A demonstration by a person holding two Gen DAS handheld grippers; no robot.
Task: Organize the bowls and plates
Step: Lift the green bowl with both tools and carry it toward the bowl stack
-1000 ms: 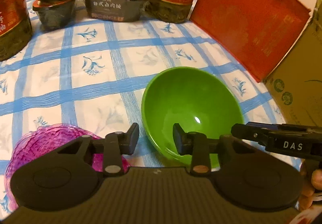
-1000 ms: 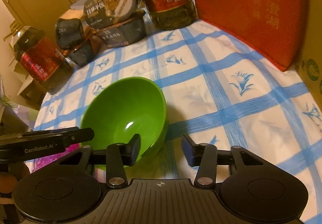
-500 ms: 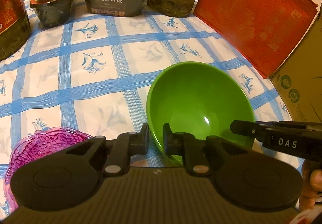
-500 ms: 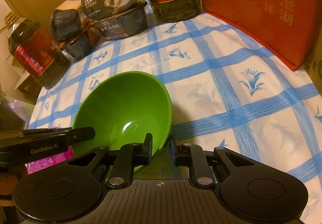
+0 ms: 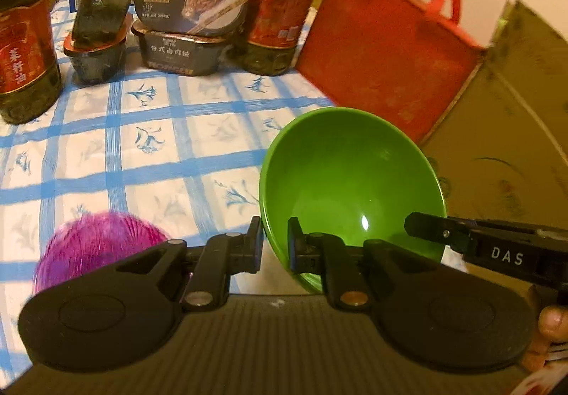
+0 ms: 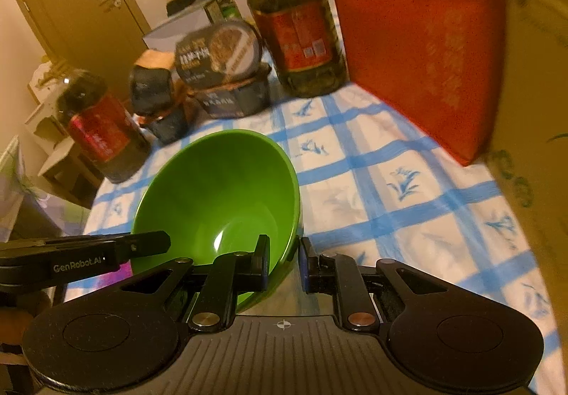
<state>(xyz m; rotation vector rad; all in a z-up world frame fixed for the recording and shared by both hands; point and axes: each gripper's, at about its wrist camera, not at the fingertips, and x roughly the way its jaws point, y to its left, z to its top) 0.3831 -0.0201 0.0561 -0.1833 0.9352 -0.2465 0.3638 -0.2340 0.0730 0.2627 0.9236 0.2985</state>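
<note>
Straddling the green bowl (image 5: 351,182) rim, each gripper (image 5: 275,244) clamps an opposite side.

Green bowl (image 6: 220,196) pinched in right tool (image 6: 284,263)

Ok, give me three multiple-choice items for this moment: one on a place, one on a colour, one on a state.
1. Where does the purple dish lie in the left wrist view?
A. left of the green bowl
B. inside the green bowl
C. behind the red bag

2. What colour is the bowl that both grippers hold?
A. blue
B. green
C. white

3. How does the left hand-held gripper stand?
A. wide open, clear of the bowl
B. shut on the purple dish
C. shut on the bowl's rim

Key: 1 A, it lies on the checked cloth beside the bowl; 2 B, plainly green; 3 C, its pads pinch the rim.
</note>
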